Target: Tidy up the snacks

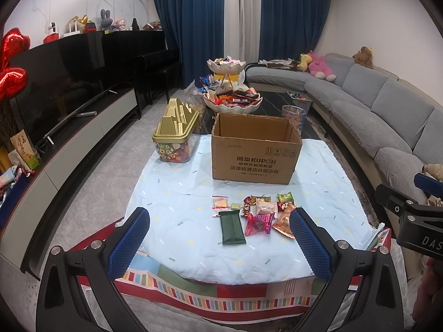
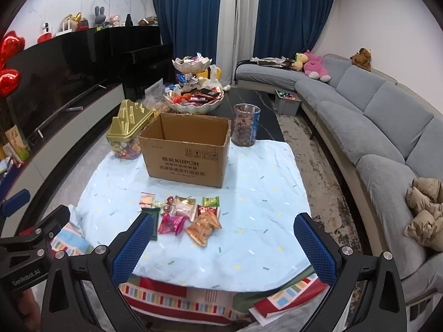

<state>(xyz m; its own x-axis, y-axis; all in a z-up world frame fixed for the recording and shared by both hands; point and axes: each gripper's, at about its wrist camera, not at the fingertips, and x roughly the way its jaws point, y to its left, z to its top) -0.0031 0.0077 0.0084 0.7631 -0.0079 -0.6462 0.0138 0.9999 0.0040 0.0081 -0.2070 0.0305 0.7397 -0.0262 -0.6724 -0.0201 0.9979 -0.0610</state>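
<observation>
Left gripper (image 1: 220,238) is hanging above the near edge of the cloth, jaws spread as wide as they go, nothing between the pads. Right gripper (image 2: 223,244) is doing the same just beside it, also wide and empty, angled down toward the table.

Snack pile (image 1: 254,213) is lying loose on the pale blue cloth (image 1: 171,193), just ahead of both grippers: a dark green packet (image 1: 232,228), a pink wrapped sweet (image 1: 257,224), an orange packet (image 2: 203,227), a small green packet (image 2: 210,201), a clear bag with red trim (image 1: 220,202) and a few smaller pieces, some touching or overlapping.

Cardboard box (image 1: 254,152) is standing open behind the pile, flaps up. The visible part of its inside is looking bare; the floor of it is hidden from both views.

Further out, a gold-lidded candy tub (image 1: 175,135) is sitting left of the box, a clear jar of round snacks (image 2: 245,124) to its right, tiered snack dishes (image 1: 232,102) behind.

Judgement: sorting is looking barely begun or not begun. All loose snacks are apparently waiting to be moved, probably into the box.
</observation>
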